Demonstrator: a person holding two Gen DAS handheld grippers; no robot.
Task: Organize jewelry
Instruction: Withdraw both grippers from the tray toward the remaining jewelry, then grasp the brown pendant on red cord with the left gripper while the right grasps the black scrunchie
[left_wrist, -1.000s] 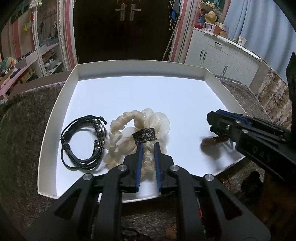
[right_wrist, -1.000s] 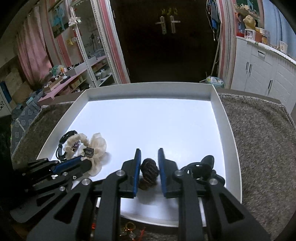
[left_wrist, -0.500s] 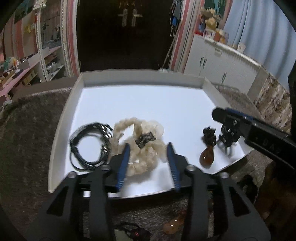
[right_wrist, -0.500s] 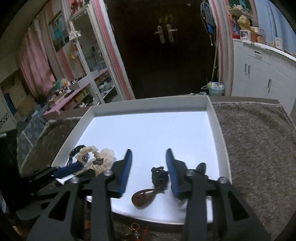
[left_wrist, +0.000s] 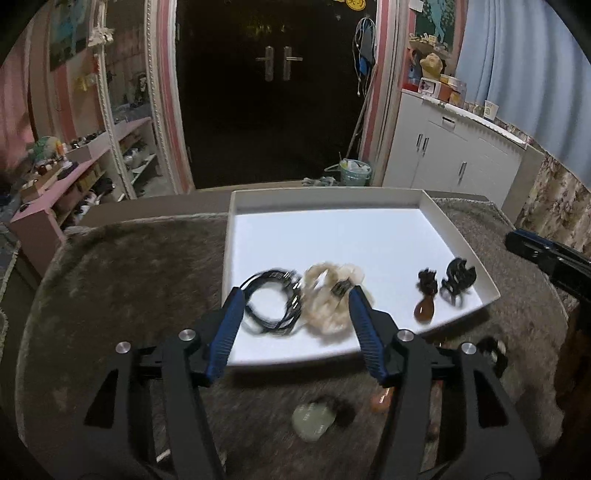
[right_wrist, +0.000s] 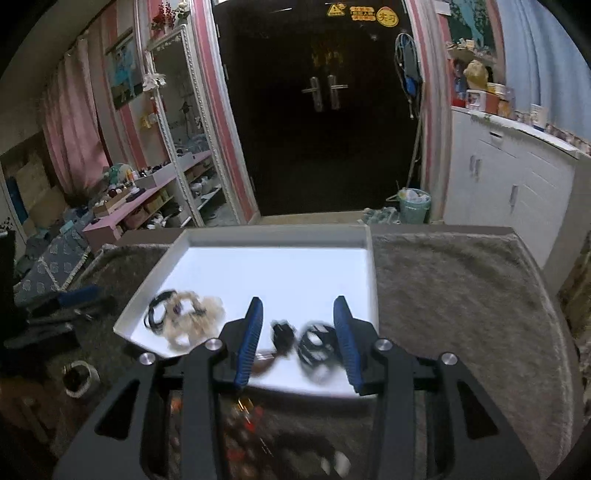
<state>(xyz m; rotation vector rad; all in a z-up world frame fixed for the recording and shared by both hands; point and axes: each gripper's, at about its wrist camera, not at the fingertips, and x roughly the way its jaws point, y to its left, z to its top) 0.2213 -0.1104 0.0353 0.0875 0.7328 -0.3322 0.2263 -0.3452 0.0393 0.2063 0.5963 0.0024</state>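
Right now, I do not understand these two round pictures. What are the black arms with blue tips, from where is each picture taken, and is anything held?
There is no robot: a person holds one two-finger gripper in each hand. Each picture comes from a fisheye camera on a gripper, looking along its fingers. The left gripper is opening with nothing gripped; the right gripper is open and empty. Both hang over the near edge of a white tray on a grey furry surface. In the tray lie black cords, a cream scrunchie, a brown pendant and a black hair claw. A few blurred small things lie outside the tray.
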